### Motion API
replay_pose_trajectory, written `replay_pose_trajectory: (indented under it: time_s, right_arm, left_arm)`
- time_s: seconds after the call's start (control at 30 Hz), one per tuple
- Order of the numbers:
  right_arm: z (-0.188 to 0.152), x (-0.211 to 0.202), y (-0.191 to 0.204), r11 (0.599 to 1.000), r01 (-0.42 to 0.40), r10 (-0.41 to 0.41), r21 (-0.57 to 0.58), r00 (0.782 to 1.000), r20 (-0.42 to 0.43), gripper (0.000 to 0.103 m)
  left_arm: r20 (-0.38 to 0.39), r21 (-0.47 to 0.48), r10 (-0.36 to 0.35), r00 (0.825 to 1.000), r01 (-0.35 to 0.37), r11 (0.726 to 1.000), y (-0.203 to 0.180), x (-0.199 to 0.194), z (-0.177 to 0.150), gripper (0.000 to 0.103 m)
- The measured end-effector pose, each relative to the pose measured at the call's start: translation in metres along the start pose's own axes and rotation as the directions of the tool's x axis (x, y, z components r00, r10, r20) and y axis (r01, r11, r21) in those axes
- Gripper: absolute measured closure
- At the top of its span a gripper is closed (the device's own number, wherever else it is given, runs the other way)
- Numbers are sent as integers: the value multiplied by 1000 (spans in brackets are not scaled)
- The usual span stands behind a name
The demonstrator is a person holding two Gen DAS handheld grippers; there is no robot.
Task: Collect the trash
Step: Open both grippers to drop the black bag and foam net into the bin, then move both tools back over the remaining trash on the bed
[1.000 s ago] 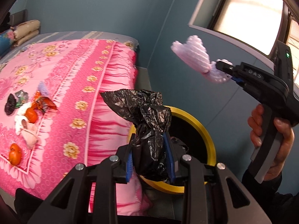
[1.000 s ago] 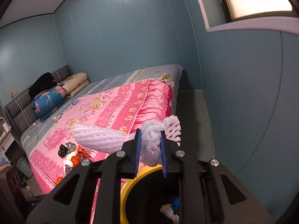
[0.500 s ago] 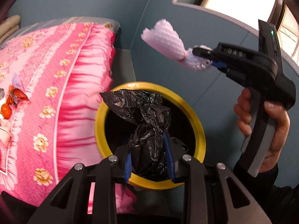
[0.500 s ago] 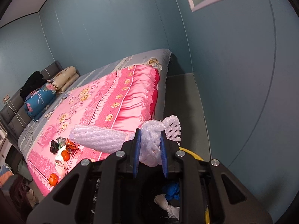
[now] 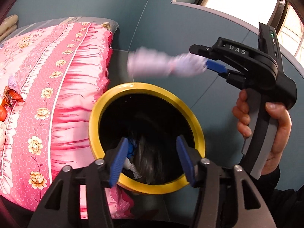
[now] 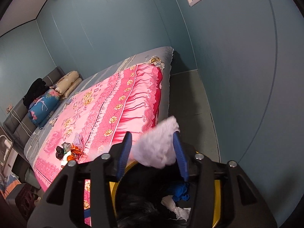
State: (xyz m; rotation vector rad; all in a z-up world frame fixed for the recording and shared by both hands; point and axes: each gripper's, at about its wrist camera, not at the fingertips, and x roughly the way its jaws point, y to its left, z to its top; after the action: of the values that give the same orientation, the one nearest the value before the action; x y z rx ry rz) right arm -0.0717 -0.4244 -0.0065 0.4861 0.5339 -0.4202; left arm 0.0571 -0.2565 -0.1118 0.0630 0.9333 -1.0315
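Observation:
A black bin with a yellow rim stands on the floor against the bed. My left gripper hangs over its mouth, jaws opening, and the black plastic bag is a blur dropping between the pads into the bin. My right gripper is held by a hand above the bin's far side. Its jaws are opening too, and the white foam net slips out of them, blurred. In the right wrist view the foam net sits loose between the spread pads of the right gripper, above the bin's rim.
More trash lies in a small heap on the pink floral bedspread, with an orange wrapper among it. Blue and white scraps lie inside the bin. Blue-grey walls close in behind the bin, with a narrow floor strip between.
Both grippers came down over the bin and their jaws spread. The black bag has left the left pads and falls; the foam net is coming loose from the right pads.

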Motion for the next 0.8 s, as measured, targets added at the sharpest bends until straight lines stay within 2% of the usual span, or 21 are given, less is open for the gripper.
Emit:
replay_pose_trajectory:
  time_s: [0.13, 0.4, 0.57, 0.8]
  right_arm:
    - [2, -3, 1, 1000, -6, 6, 5, 1000, 9, 53]
    - [4, -10, 10, 998, -61, 61, -5, 997, 44, 42]
    - [5, -9, 32, 994, -101, 103, -45, 994, 44, 35]
    - [6, -4, 74, 979, -166, 172, -122, 984, 40, 28]
  left_arm:
    - [15, -20, 4, 1000, -3, 1000, 4, -7, 1, 39]
    - [97, -69, 74, 993, -68, 995, 27, -37, 8, 22]
    - [164, -106, 151, 975, -135, 985, 43, -68, 11, 15]
    - [224, -200, 252, 941, -209, 957, 77, -109, 11, 12]
